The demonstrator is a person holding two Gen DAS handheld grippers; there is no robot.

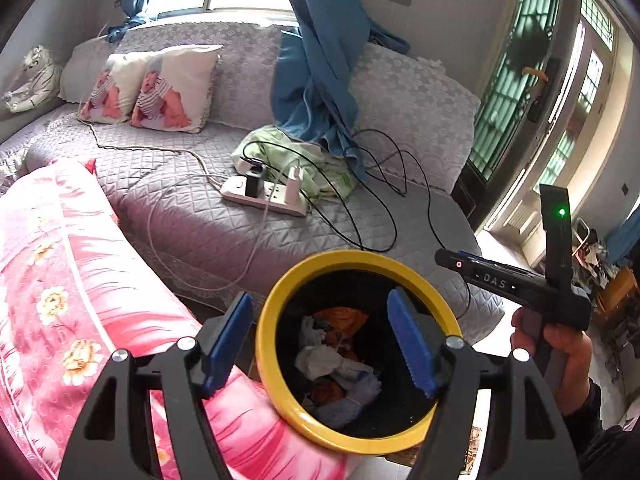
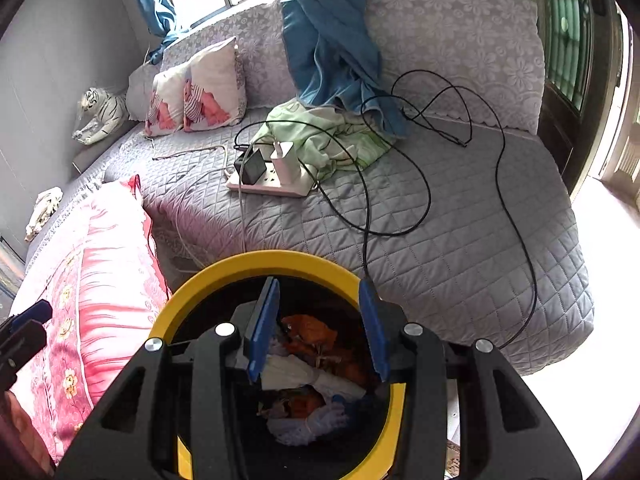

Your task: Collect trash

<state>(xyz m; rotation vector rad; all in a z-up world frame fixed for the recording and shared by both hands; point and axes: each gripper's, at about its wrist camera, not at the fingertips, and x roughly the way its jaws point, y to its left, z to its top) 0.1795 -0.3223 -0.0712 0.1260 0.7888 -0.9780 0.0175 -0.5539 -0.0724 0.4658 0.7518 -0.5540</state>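
A black trash bin with a yellow rim [image 1: 267,354] stands on the floor against the grey sofa; it also shows in the right wrist view [image 2: 256,261]. Crumpled white tissues [image 1: 325,361] and orange wrappers [image 1: 342,317] lie inside it, and they show in the right wrist view too [image 2: 298,372]. My left gripper [image 1: 324,340] is open and empty, with its left finger outside the rim and its right finger over the opening. My right gripper [image 2: 318,326] is open and empty right above the bin's mouth. The right gripper's body [image 1: 516,280] shows at the right of the left wrist view.
A grey quilted sofa [image 2: 460,240] carries a white power strip [image 2: 272,186] with chargers, black cables [image 2: 400,184], a green cloth [image 2: 328,136], two printed cushions [image 2: 200,92] and a hanging blue curtain [image 2: 336,40]. A pink floral quilt [image 1: 72,280] lies at the left. A door [image 1: 512,80] stands at the right.
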